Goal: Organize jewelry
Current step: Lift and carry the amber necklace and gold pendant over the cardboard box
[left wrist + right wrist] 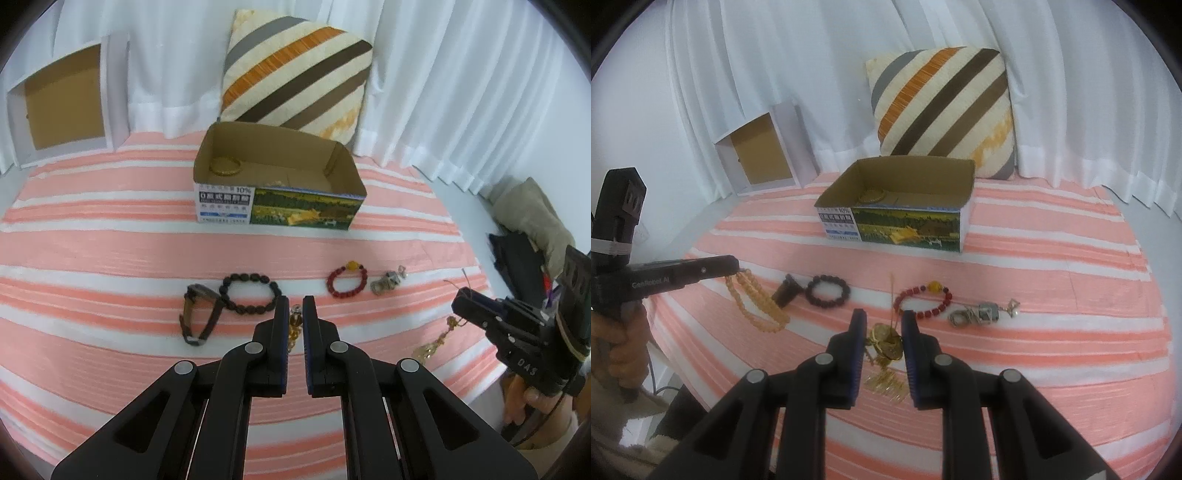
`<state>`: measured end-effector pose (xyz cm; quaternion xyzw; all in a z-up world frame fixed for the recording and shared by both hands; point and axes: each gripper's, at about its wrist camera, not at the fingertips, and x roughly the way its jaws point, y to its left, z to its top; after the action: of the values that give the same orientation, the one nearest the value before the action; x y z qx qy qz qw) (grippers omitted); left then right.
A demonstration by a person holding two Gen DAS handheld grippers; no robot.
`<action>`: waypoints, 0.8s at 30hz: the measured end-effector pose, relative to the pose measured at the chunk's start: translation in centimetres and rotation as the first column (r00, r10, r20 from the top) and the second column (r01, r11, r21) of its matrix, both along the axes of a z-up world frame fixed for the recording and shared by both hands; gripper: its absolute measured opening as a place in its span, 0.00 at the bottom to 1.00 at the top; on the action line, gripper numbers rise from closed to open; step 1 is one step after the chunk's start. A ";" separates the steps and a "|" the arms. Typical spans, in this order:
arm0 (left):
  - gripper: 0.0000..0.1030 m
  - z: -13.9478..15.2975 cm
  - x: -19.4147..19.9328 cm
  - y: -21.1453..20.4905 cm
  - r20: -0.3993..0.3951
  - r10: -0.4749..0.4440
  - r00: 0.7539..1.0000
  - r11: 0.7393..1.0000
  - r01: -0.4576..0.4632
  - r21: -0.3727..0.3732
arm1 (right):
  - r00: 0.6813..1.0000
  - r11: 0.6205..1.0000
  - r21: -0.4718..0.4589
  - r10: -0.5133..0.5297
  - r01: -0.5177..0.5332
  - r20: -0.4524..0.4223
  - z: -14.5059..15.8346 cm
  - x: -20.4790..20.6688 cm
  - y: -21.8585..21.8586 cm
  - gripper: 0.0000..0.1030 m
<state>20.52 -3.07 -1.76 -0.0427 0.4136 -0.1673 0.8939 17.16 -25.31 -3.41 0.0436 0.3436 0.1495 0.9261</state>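
Left fingers (733, 267), "GenRobot.AI", clamped on amber beads (757, 306); right fingers (882, 323) apart astride gold pendant (886, 339)

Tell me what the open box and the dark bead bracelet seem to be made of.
Open box: cardboard, judging by its raw brown inside and thin folded walls, with glossy print outside. Dark bead bracelet: chunky, near-black, dull-sheened beads, possibly wood or stone; the pictures leave it open.
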 end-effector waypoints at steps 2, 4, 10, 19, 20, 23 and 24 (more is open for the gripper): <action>0.04 0.1 0.2 0.1 0.006 0.002 1.000 1.000 -0.002 0.004 | 1.000 1.000 -0.006 0.008 -0.007 0.007 0.3 0.3 0.4 0.19; 0.04 0.3 0.3 0.2 0.011 0.004 1.000 1.000 -0.005 0.008 | 1.000 1.000 -0.013 0.017 -0.017 0.012 0.5 0.6 1.0 0.19; 0.04 0.4 1.0 0.4 0.011 0.008 1.000 1.000 -0.008 0.016 | 0.999 0.999 -0.030 0.041 -0.040 0.012 1.0 1.6 2.2 0.19; 0.04 0.7 2.3 0.4 0.027 0.019 0.999 0.998 -0.021 0.063 | 0.997 0.996 -0.042 0.079 -0.078 0.019 2.1 3.1 3.5 0.19; 0.04 0.8 2.4 0.4 0.031 0.020 0.999 0.997 -0.022 0.068 | 0.997 0.996 -0.042 0.080 -0.079 0.020 2.2 3.3 3.6 0.19; 0.04 0.8 2.8 0.3 0.043 0.026 0.999 0.996 -0.030 0.089 | 0.996 0.996 -0.043 0.084 -0.083 0.021 2.3 3.9 3.9 0.19; 0.04 0.7 3.0 0.3 0.045 0.028 0.999 0.995 -0.032 0.094 | 0.996 0.996 -0.044 0.085 -0.084 0.022 2.4 4.1 4.0 0.19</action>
<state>23.47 -2.73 -1.03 -0.0027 0.4007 -0.1348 0.9062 21.27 -21.26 -1.05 0.0075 0.3372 0.1817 0.9237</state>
